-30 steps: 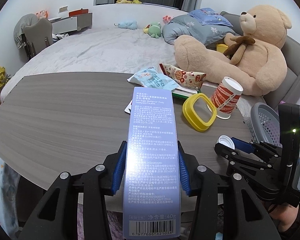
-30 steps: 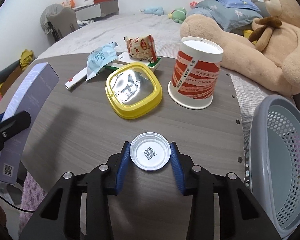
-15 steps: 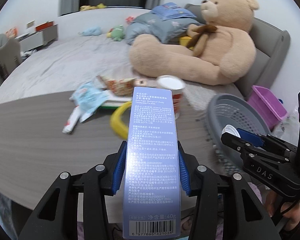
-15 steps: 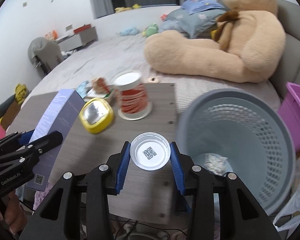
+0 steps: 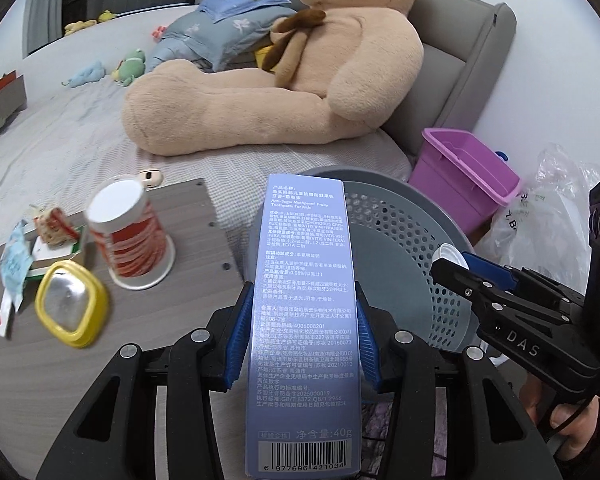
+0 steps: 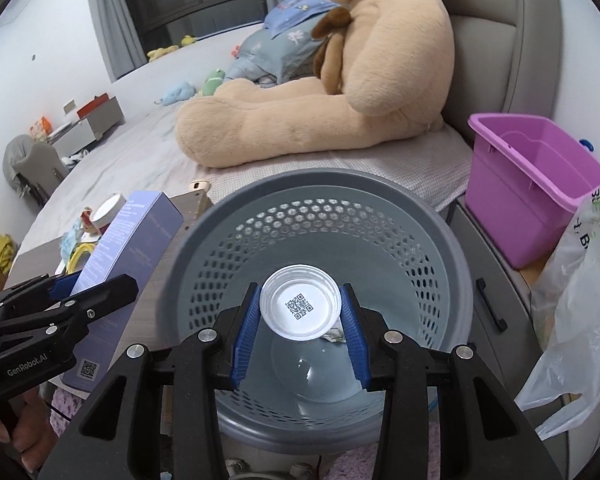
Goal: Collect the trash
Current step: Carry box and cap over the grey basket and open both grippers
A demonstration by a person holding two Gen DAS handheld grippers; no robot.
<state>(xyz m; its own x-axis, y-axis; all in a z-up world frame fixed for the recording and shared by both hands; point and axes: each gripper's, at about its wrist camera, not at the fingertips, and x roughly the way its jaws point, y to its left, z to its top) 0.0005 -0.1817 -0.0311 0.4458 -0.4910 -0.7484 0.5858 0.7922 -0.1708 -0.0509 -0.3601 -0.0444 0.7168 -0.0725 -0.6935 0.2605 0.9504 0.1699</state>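
Observation:
My left gripper (image 5: pixel 302 340) is shut on a long lilac toothpaste box (image 5: pixel 304 300), whose far end reaches the rim of the grey perforated trash basket (image 5: pixel 404 224). My right gripper (image 6: pixel 300 320) is shut on a white round lid (image 6: pixel 299 307) with a QR code and holds it over the basket's opening (image 6: pixel 380 216). A crumpled scrap lies at the basket's bottom. The box (image 6: pixel 132 248) and the left gripper (image 6: pixel 56 304) show at the left of the right wrist view; the right gripper (image 5: pixel 452 268) shows at the right of the left wrist view.
On the wooden table (image 5: pixel 204 216) stand a red-and-white paper cup (image 5: pixel 128 240), a yellow square lid (image 5: pixel 70 308) and several wrappers (image 5: pixel 16 264). A big teddy bear (image 5: pixel 300 80) lies on the bed. A purple bin (image 6: pixel 532 184) and a plastic bag (image 6: pixel 580 300) stand right of the basket.
Both grippers have swung right from over the table to the basket. The lid now hangs over the basket's opening, and the box's end is at its rim. Both still hold their items.

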